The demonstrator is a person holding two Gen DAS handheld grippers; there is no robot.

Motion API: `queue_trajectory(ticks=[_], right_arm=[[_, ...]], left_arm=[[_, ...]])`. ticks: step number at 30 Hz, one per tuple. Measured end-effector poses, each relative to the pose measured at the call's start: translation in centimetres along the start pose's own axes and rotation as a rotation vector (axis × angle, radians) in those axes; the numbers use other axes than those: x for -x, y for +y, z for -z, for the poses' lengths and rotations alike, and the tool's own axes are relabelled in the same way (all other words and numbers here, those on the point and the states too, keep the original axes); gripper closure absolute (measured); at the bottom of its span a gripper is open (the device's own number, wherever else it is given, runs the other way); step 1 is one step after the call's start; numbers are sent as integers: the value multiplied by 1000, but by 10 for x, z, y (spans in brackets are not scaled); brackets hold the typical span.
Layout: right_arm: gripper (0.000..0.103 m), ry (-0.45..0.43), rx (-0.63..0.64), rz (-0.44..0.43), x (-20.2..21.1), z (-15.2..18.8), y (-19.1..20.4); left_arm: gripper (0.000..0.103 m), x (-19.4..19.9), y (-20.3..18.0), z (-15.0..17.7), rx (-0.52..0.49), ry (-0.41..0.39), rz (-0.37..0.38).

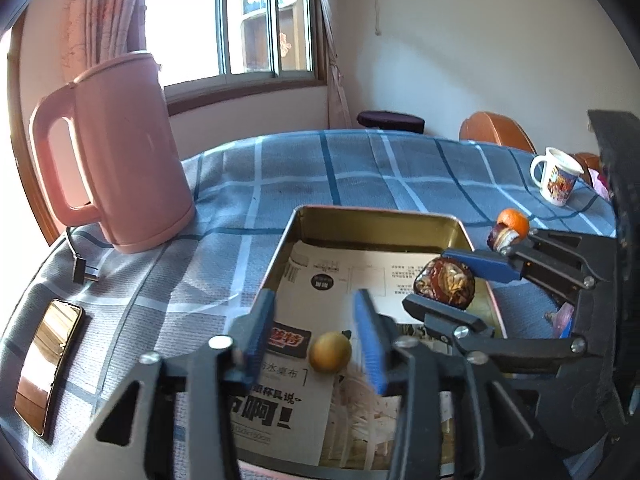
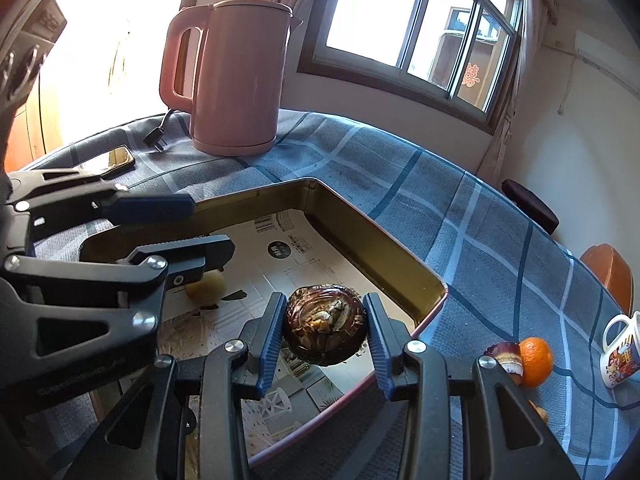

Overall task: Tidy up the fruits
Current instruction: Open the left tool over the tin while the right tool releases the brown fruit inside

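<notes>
A shallow gold metal tin, lined with printed paper, stands on the checked tablecloth. A small yellow fruit lies in it. My left gripper is open just above that fruit, not touching it. My right gripper is shut on a dark brown round fruit and holds it over the tin's right side. An orange and a dark reddish fruit lie on the cloth right of the tin.
A pink kettle stands at the back left with its plug lying beside it. A phone lies at the left. A printed mug stands at the far right. Orange chairs stand past the table edge.
</notes>
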State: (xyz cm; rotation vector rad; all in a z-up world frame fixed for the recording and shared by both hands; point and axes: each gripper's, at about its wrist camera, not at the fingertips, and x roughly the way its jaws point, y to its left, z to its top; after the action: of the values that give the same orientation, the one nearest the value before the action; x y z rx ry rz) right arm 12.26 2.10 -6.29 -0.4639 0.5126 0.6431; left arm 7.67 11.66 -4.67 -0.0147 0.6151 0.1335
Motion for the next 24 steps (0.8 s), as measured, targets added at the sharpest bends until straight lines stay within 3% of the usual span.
queue_trajectory(ticks=[4, 5, 7, 14, 18, 24], right_arm=[[45, -36, 6, 33, 8, 1, 1], [38, -55, 7, 52, 11, 1, 1], [34, -91, 6, 72, 19, 2, 1], [34, -130, 4, 104, 35, 4, 3], [34, -160, 12, 125, 51, 6, 3], [32, -179, 8, 154, 71, 15, -4]], left_arm=[[29, 18, 4, 3, 22, -82, -22], [28, 22, 5, 4, 29, -100, -27], [27, 30, 8, 6, 41, -133, -31], [20, 49, 12, 9, 76, -187, -27], [8, 63, 9, 7, 84, -231, -21], [6, 74, -5, 3, 59, -253, 4]])
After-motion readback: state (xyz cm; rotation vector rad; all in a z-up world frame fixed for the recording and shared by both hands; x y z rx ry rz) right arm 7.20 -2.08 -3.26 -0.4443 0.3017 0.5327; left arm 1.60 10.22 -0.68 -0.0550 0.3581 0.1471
